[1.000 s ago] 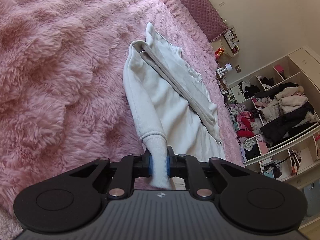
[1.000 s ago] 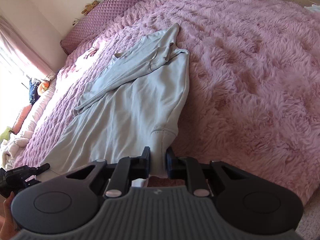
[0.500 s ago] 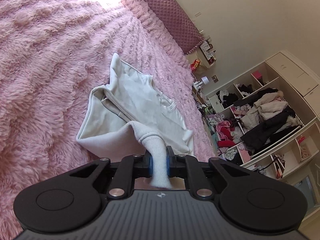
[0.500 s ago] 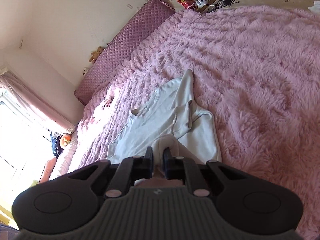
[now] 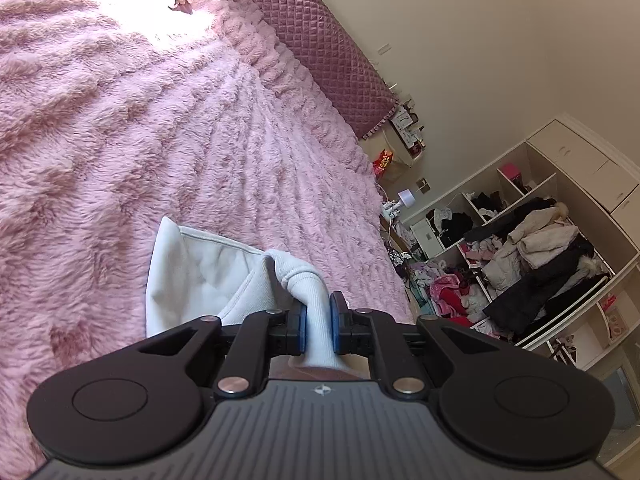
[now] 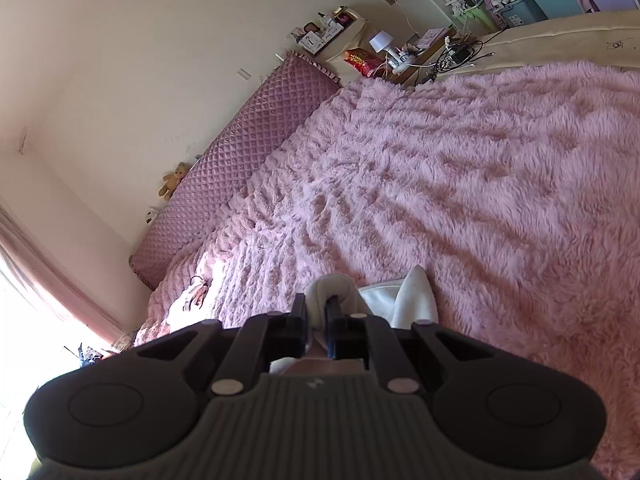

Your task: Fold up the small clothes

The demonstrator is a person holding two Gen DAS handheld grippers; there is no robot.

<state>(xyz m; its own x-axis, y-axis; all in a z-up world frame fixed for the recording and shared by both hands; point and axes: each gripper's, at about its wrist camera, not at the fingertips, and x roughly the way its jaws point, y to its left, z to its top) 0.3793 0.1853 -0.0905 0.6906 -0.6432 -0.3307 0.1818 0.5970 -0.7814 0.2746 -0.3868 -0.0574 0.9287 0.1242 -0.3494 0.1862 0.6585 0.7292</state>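
A small white sweatshirt (image 5: 192, 272) lies bunched on the fluffy pink bedspread (image 5: 120, 120), most of it hidden under the gripper bodies. My left gripper (image 5: 317, 330) is shut on a ribbed white edge of the garment, which stands pinched between the blue pads. In the right wrist view my right gripper (image 6: 316, 330) is shut on another cream fold of the same sweatshirt (image 6: 412, 292), whose pointed corner sticks up just to the right of the fingers. Both grippers hold their folds lifted over the rest of the cloth.
A quilted mauve headboard (image 5: 320, 40) runs along the far side of the bed. A cluttered nightstand (image 6: 400, 56) with a small white lamp stands beside it. Open shelves (image 5: 532, 264) stuffed with clothes fill the right. A small item (image 6: 196, 296) lies near the sunlit pillow end.
Both grippers have carried their held edges toward the headboard end, doubling the sweatshirt over itself. The spread-out garment has shrunk to a small bunch under the fingers.
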